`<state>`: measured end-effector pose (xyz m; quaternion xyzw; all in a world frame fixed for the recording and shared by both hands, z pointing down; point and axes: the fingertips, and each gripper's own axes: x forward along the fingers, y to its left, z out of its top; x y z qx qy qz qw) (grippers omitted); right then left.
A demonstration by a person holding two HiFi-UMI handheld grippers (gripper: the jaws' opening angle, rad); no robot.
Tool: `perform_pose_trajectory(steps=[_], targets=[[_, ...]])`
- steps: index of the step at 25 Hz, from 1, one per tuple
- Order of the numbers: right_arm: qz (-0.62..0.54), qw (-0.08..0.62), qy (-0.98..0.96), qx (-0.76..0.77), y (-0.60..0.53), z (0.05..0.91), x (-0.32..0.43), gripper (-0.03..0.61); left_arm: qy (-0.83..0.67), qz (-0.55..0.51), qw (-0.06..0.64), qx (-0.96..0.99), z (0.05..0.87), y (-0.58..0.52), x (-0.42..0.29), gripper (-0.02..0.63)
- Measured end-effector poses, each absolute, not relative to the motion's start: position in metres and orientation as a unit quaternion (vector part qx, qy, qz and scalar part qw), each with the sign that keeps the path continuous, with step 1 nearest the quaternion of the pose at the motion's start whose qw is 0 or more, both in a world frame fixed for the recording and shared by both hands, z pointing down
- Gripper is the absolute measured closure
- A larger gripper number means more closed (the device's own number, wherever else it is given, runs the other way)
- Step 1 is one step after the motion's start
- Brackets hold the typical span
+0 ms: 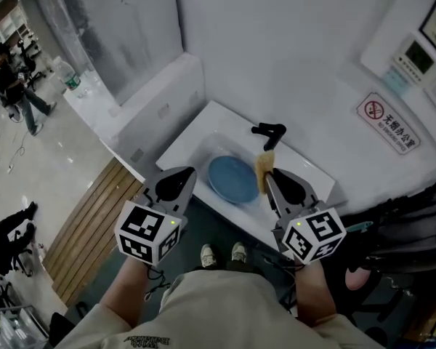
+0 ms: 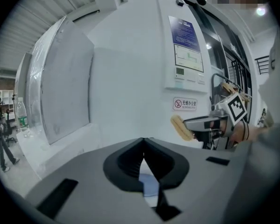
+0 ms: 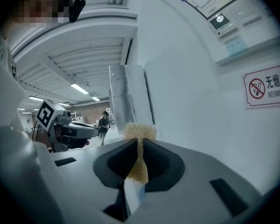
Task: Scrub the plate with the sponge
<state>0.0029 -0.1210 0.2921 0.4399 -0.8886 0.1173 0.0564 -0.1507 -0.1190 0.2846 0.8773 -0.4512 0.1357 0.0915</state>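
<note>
A round blue plate [image 1: 233, 179] lies in the white sink [image 1: 203, 140] below a black tap [image 1: 269, 132]. My right gripper [image 1: 267, 174] is shut on a yellow sponge [image 1: 264, 167], held above the plate's right rim. In the right gripper view the sponge [image 3: 140, 132] sticks out past the closed jaws. My left gripper [image 1: 185, 174] hangs over the sink's left front edge, shut with nothing in it. Through its jaws a sliver of the blue plate [image 2: 149, 186] shows. The left gripper view also catches the right gripper [image 2: 190, 125] with the sponge [image 2: 181, 126].
White wall panels rise behind the sink, with a no-smoking sign [image 1: 389, 122] and a control panel [image 1: 414, 55] at the right. A wooden slatted floor strip [image 1: 94, 224] lies at the left. People stand far left [image 1: 14, 82]. The person's shoes [image 1: 221, 254] are below the sink.
</note>
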Motion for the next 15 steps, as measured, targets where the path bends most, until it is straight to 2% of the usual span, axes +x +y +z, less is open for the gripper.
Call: perform_pose_trajectory(steps=[13,15], targets=[[0.148,0.077,-0.900,0.404,-0.178,0.328,0.015,0.531,-0.460,0.176,0.151,0.857,0.332,-0.171,-0.127,0.604],[0.148,0.084,-0.902,0.397,-0.191,0.338,0.012,0.531,-0.453,0.185,0.168,0.856,0.346,-0.183,-0.125,0.558]])
